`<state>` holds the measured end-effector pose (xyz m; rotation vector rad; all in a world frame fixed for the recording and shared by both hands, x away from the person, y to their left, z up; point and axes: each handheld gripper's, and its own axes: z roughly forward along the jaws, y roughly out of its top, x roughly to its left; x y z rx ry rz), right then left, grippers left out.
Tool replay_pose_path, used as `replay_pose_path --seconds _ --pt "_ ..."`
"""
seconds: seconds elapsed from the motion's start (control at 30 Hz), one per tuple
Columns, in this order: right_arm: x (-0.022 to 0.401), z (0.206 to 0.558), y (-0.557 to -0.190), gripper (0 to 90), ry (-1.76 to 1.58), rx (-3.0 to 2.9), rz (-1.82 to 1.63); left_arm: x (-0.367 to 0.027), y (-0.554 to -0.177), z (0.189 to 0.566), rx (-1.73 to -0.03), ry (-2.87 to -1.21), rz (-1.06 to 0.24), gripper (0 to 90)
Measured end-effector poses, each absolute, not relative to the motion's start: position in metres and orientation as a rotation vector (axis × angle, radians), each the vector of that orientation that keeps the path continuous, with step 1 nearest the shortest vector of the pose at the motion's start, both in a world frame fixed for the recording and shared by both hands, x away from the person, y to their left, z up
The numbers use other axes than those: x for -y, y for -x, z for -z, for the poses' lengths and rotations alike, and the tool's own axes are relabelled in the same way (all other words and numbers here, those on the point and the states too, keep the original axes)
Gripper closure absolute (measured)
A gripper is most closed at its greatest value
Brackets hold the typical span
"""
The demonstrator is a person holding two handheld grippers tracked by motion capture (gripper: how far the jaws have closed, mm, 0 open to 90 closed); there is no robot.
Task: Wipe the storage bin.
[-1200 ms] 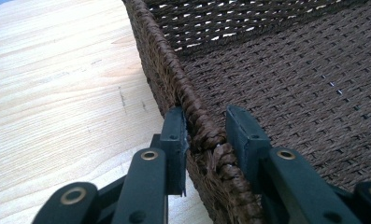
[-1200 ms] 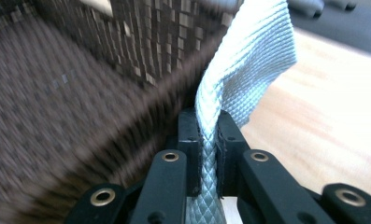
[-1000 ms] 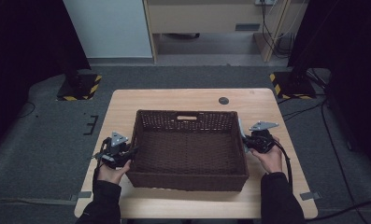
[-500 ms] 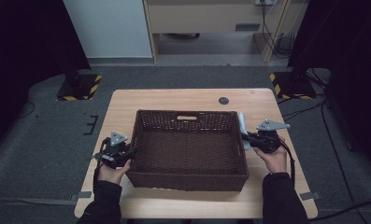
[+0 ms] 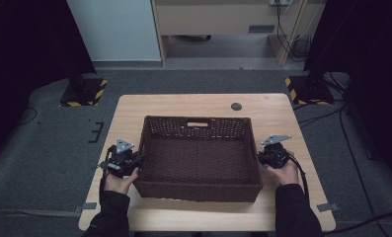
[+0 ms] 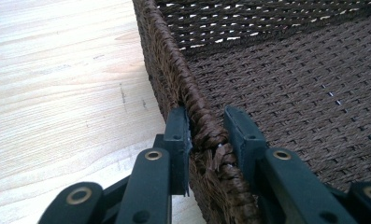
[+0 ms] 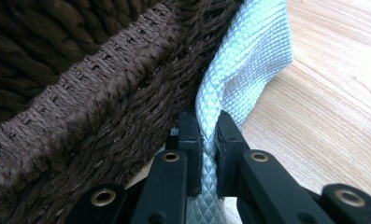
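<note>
A dark brown woven basket (image 5: 198, 190) stands in the middle of the wooden table (image 5: 183, 106). My left gripper (image 5: 140, 159) is at its left wall. In the left gripper view the jaws of my left gripper (image 6: 206, 128) straddle the braided rim (image 6: 167, 60); they have just been closing and the pads press on the rim. My right gripper (image 5: 261, 157) is by the basket's right wall. In the right gripper view my right gripper (image 7: 209, 123) is shut on a pale blue textured cloth (image 7: 248, 60), which hangs against the outside of the basket wall (image 7: 103, 93).
A small black round disc (image 5: 236, 106) lies near the table's far edge. Bare wood runs beside and behind the basket. On the floor stand two bases with yellow-black stripes (image 5: 82, 93) (image 5: 307, 91), and cables (image 5: 327, 116) trail at the right.
Half a second ago the right gripper held the pale cloth up over the basket's right rim; it has since dropped beside the wall, and the cloth is hidden in the high view. The left hand stayed put.
</note>
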<state>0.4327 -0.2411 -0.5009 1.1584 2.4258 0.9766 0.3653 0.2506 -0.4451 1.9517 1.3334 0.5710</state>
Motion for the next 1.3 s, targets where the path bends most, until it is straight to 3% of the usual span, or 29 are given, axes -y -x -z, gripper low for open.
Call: replay_pose_path --seconds 0.3,0.47,0.67,0.83,1.07,1.3 --pt "0.252 0.452 -0.419 84.5 -1.102 -2.201 -1.269 -0.25 -0.374 0.446 -1.338 -1.939 -0.569 70.5" --pt "0.248 0.465 -0.422 84.5 -1.105 -2.293 -1.175 -0.251 -0.374 0.446 -1.325 -1.931 -0.572 67.4" --pt "0.244 0.493 -0.427 84.5 -1.186 -2.415 -1.012 -0.256 -0.371 0.444 -1.307 -1.911 -0.58 54.1" --pt "0.24 0.494 -0.425 84.4 -1.17 -2.436 -0.977 -0.257 -0.362 0.438 -1.277 -1.912 -0.602 52.0" --pt "0.253 0.455 -0.407 84.4 -1.097 -2.268 -1.217 -0.256 -0.354 0.441 -1.262 -1.939 -0.569 52.3" --pt "0.248 0.474 -0.411 84.4 -1.133 -2.372 -1.09 -0.253 -0.355 0.446 -1.277 -1.966 -0.559 64.1"
